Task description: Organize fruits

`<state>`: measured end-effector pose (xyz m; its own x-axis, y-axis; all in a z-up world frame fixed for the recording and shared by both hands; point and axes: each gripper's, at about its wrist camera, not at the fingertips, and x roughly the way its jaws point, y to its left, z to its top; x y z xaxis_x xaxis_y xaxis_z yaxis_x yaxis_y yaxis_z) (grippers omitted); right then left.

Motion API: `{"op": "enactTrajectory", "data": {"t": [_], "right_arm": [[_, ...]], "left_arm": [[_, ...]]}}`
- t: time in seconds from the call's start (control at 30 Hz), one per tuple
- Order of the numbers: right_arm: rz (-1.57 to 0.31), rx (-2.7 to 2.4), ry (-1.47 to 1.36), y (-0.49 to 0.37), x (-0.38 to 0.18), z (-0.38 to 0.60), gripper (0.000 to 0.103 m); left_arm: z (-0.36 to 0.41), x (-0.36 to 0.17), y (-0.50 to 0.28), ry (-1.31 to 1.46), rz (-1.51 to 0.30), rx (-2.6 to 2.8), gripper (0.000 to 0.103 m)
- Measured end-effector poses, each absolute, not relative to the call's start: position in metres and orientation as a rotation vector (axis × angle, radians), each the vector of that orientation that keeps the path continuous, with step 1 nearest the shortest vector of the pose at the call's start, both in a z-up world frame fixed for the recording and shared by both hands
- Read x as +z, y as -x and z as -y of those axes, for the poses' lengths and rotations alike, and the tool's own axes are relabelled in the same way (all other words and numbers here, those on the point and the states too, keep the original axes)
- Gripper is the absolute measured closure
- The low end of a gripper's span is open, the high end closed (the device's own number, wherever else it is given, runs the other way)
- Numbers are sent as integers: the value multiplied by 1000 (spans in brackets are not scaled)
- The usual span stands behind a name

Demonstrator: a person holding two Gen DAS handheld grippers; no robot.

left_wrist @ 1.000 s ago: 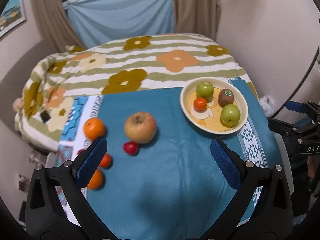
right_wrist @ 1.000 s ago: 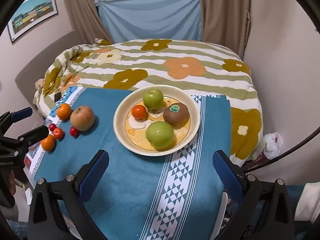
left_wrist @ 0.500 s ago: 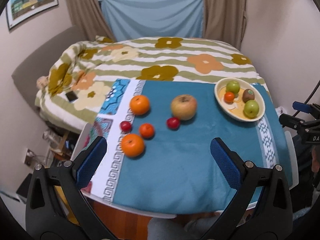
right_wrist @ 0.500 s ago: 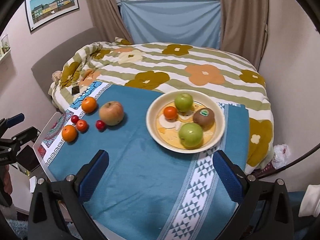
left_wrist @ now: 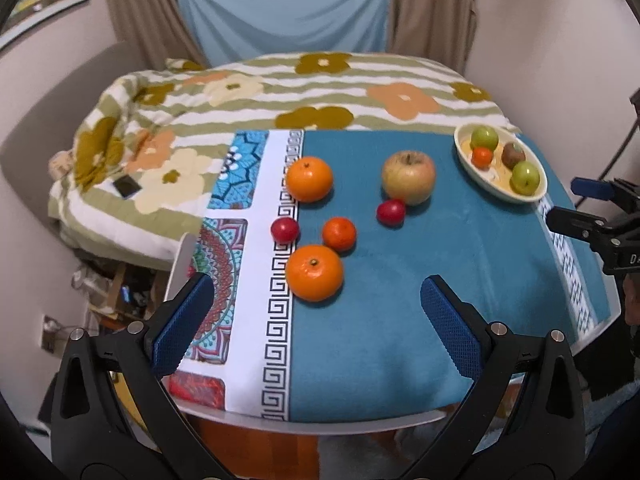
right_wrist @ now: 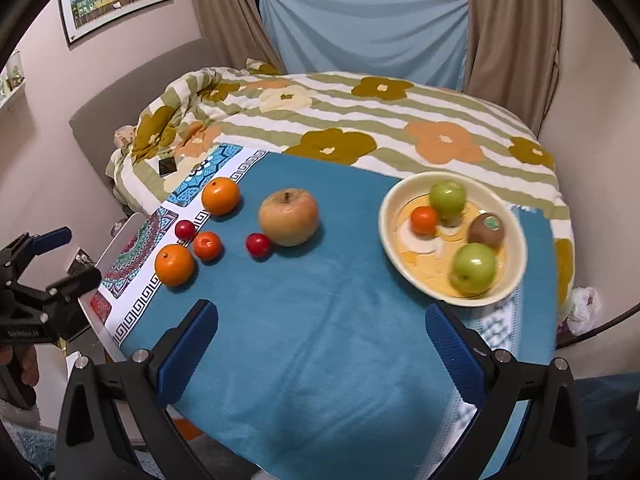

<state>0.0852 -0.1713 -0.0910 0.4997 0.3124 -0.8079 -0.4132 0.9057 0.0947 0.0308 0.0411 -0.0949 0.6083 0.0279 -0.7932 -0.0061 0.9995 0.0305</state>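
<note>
Left wrist view: left gripper (left_wrist: 316, 320) spread wide, nothing between the pads, held over the near edge of the table (left_wrist: 360, 420). Straight ahead on the cloth (left_wrist: 400, 320): near orange (left_wrist: 314, 273) on the white/teal border, small tangerine (left_wrist: 339, 233) just behind it, red plum (left_wrist: 285, 229) to its left on the white strip, far orange (left_wrist: 309, 179) further back. Apple (left_wrist: 408, 177) sits on the teal part with a second plum (left_wrist: 391, 212) touching or nearly touching its front. Bowl (left_wrist: 536, 196) at far right holds two green apples (left_wrist: 525, 177), a kiwi (left_wrist: 513, 154) and a small tangerine. Right gripper's tips (left_wrist: 584, 208) poke in at the right edge, apart.

Right wrist view: right gripper (right_wrist: 320, 344) also spread, empty, above bare teal cloth (right_wrist: 320, 340) between the loose fruit and the bowl (right_wrist: 390, 236). Bowl is ahead-right, a bit motion-blurred; kiwi (right_wrist: 487, 230) carries a sticker, print unreadable. Apple (right_wrist: 289, 217) ahead-left, plum (right_wrist: 259, 244) just beside it, the oranges (right_wrist: 175, 265) and other small fruit clustered along the left border. Left gripper (right_wrist: 60, 256) visible at left edge, open. Bed with a floral duvet (right_wrist: 380, 120) behind the table.
</note>
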Motion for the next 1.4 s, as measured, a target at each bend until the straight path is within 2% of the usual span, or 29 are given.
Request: {"op": "enactTrajectory", "data": {"t": [0.13, 0.33, 0.53, 0.6, 0.73, 0.77, 0.8, 1.07, 1.2, 1.37, 1.4], "right_arm": [[-976, 417, 93, -90, -108, 150, 0], [-1003, 390, 71, -101, -134, 122, 0], [-1024, 381, 61, -111, -151, 101, 0], [-1027, 387, 66, -114, -154, 95, 0], [-1034, 400, 77, -119, -159, 84, 4], [-1037, 402, 78, -120, -160, 81, 4], [-1037, 402, 77, -121, -161, 80, 4], [-1039, 446, 108, -127, -166, 59, 4], [-1054, 485, 127, -130, -172, 47, 16], [-1058, 525, 138, -134, -178, 33, 18], [-1058, 534, 142, -135, -179, 31, 22]], "left_arm": [[-55, -116, -46, -42, -940, -48, 0], [-66, -151, -71, -75, -975, -143, 11], [-63, -176, -89, -126, -997, -229, 13], [-62, -181, -94, -130, -1006, -252, 22], [-62, -189, -102, -129, -1022, -287, 27], [-62, -191, -103, -128, -1026, -293, 37], [-63, -192, -104, -128, -1032, -296, 40], [-73, -190, -103, -138, -1039, -292, 41], [-84, -190, -101, -137, -1045, -267, 41], [-99, -190, -100, -111, -1057, -232, 41], [-102, -190, -99, -105, -1059, -224, 41]]}}
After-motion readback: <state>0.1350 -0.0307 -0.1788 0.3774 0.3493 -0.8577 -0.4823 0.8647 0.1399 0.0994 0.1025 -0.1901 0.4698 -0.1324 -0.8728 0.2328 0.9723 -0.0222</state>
